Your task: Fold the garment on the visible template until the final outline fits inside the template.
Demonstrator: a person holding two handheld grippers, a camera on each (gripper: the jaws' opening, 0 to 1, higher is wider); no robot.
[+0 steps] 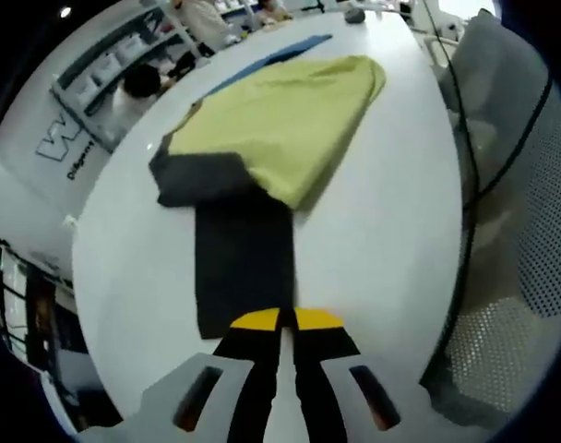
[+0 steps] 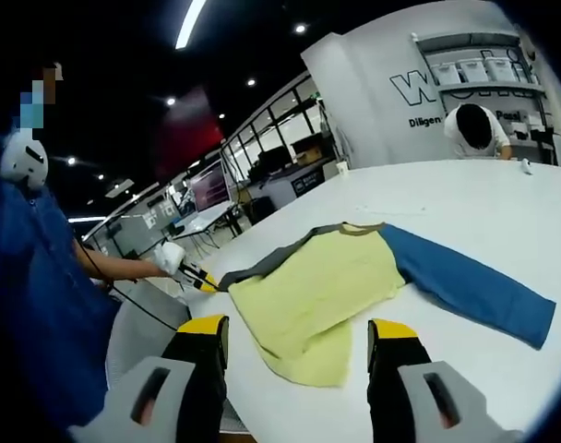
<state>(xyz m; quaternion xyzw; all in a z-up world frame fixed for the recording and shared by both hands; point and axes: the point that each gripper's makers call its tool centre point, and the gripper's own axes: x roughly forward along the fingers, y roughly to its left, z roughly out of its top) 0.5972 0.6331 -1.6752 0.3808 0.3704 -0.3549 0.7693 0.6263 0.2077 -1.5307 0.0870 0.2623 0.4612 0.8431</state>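
Observation:
A long-sleeved garment lies on the white table [image 1: 382, 240]. Its body [image 1: 285, 120] is yellow-green, one sleeve is dark grey [image 1: 244, 258] and the other is blue [image 1: 285, 51]. The grey sleeve stretches straight toward my left gripper [image 1: 285, 320], whose yellow-tipped jaws are shut on its cuff end. In the right gripper view the same garment [image 2: 317, 291] lies flat with the blue sleeve [image 2: 465, 286] spread to the right. My right gripper [image 2: 299, 337] stands open just before the yellow hem, holding nothing. The left gripper [image 2: 202, 280] shows there at the grey sleeve's [image 2: 262, 263] end.
A grey mesh chair [image 1: 530, 231] and a black cable [image 1: 470, 157] stand along the table's right edge. A person in white [image 2: 474, 129] bends over at the far end. The sleeve of a person in blue [image 2: 41, 305] fills the left side. Bare table surface [image 2: 502, 203] lies around the garment.

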